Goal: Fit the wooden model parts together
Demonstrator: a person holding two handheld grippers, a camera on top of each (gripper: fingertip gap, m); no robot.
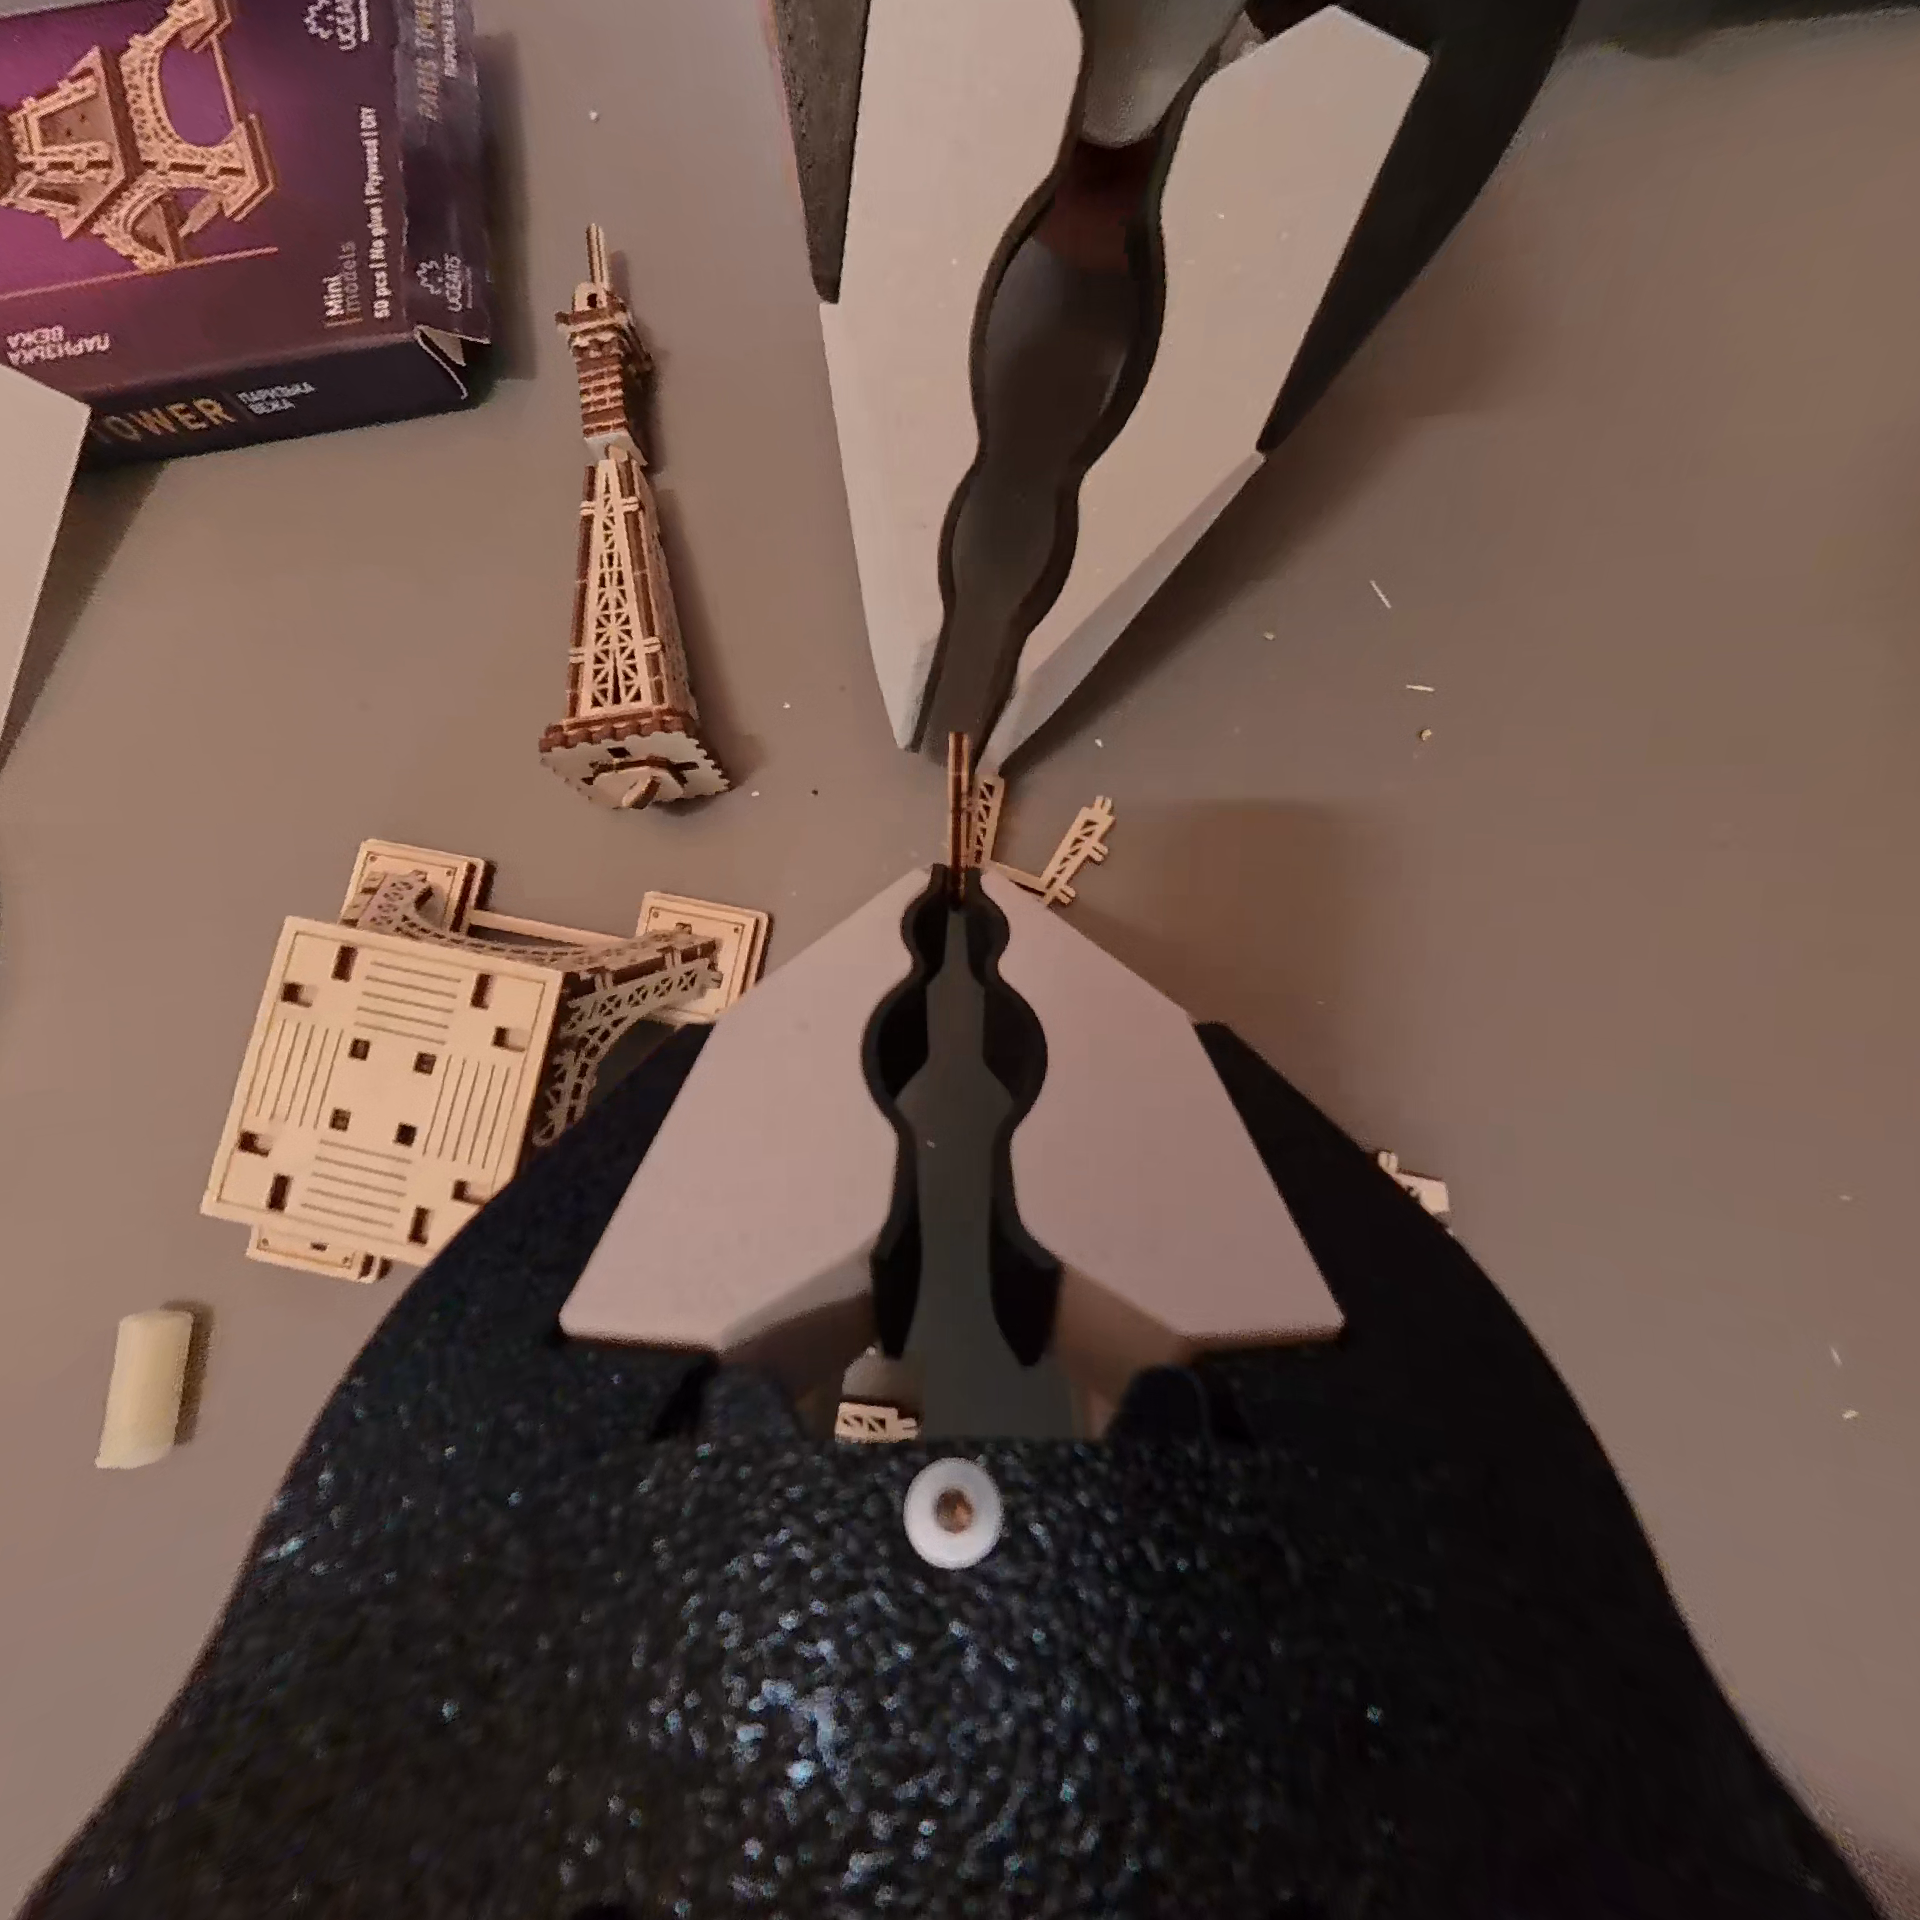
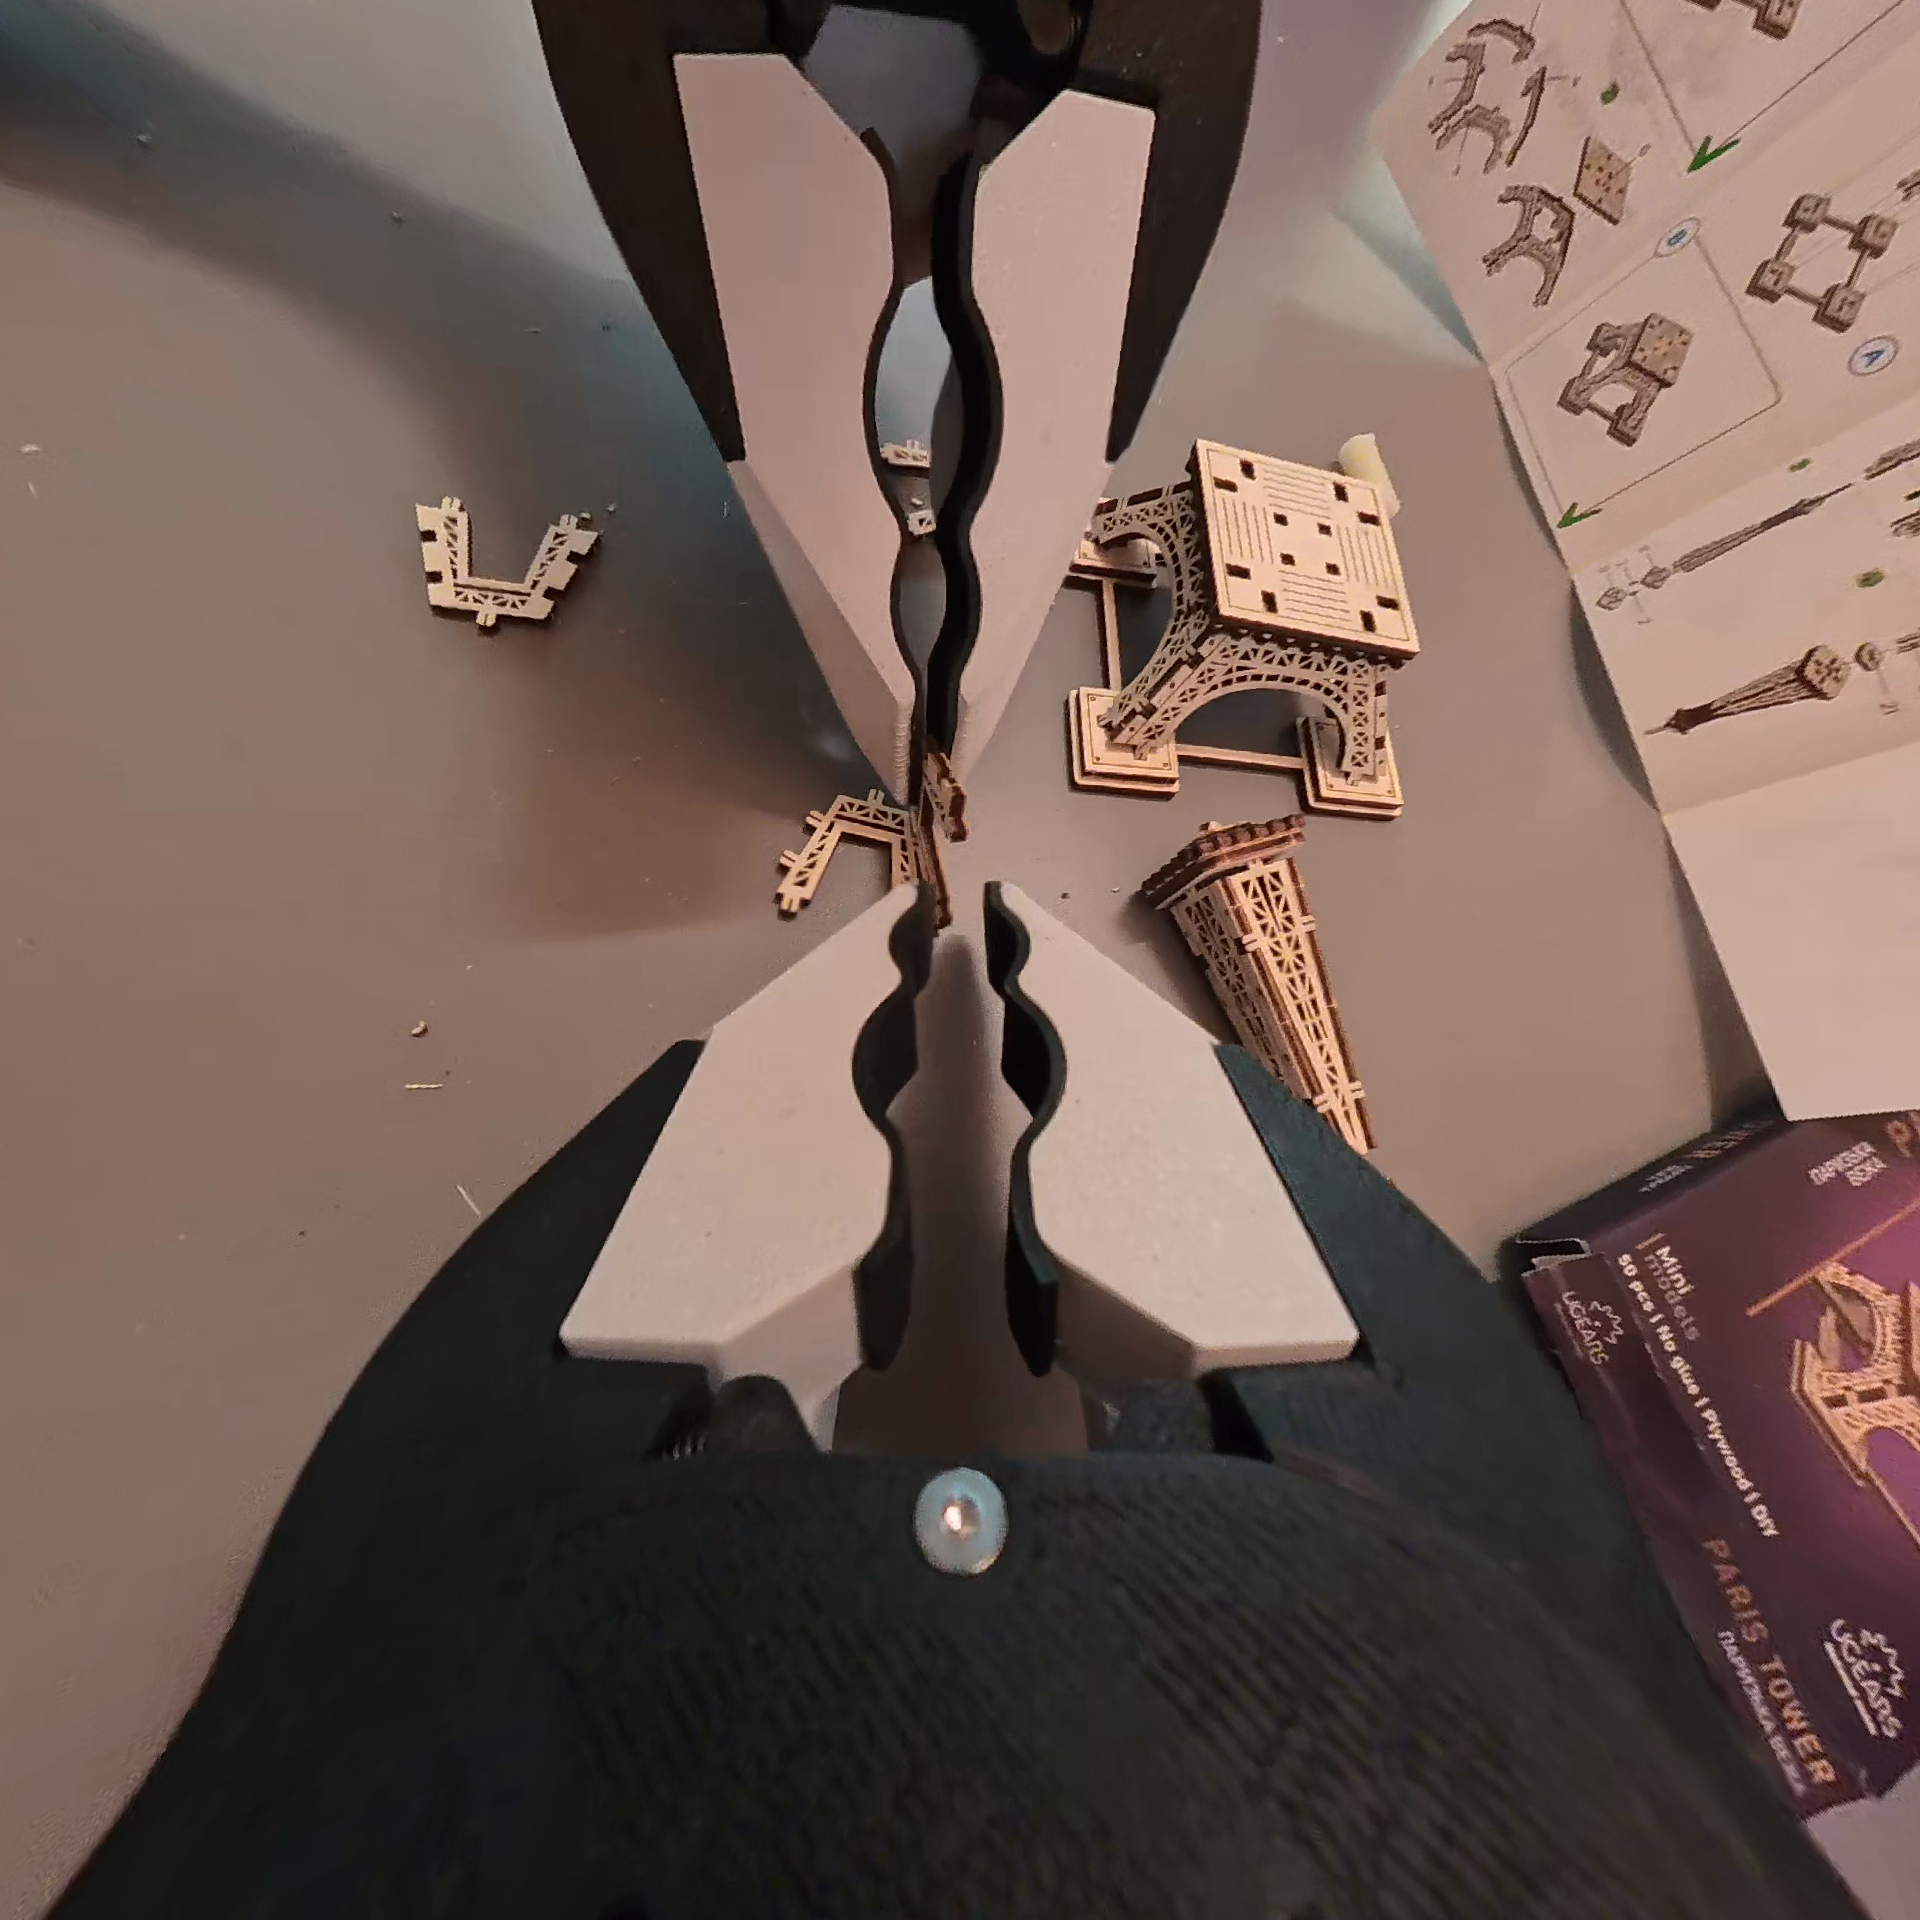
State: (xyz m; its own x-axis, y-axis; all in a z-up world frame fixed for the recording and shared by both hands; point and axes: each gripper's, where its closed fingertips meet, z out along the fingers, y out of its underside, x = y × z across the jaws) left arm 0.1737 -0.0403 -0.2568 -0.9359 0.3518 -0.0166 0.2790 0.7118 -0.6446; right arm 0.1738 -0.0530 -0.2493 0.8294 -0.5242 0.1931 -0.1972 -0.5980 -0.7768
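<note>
My left gripper [image 1: 954,888] is shut on a thin wooden lattice frame piece [image 1: 958,805], seen edge-on, and holds it just above the grey table. The frame's open struts stick out to one side [image 2: 857,836]. My right gripper [image 2: 956,909] faces the left gripper [image 2: 925,753] tip to tip. It is slightly open. Its left fingertip [image 2: 914,920] touches the frame and the right fingertip stands apart. In the left wrist view the right gripper [image 1: 977,722] comes down from the top onto the same piece.
The arched tower base [image 1: 384,1081] [image 2: 1299,551] and the tower spire [image 1: 618,582] [image 2: 1268,977] lie beside the grippers. A loose U-shaped lattice piece [image 2: 504,566], a purple box [image 1: 208,208] [image 2: 1745,1403], an instruction sheet [image 2: 1714,364] and a cream wax stub [image 1: 145,1387] lie around. Both grippers' tips are close together, under 4 cm apart. The cream wax stub [image 1: 145,1387] lies around 15 cm away from my left fingertips. It is also in sight in the right wrist view [image 2: 1367,472].
</note>
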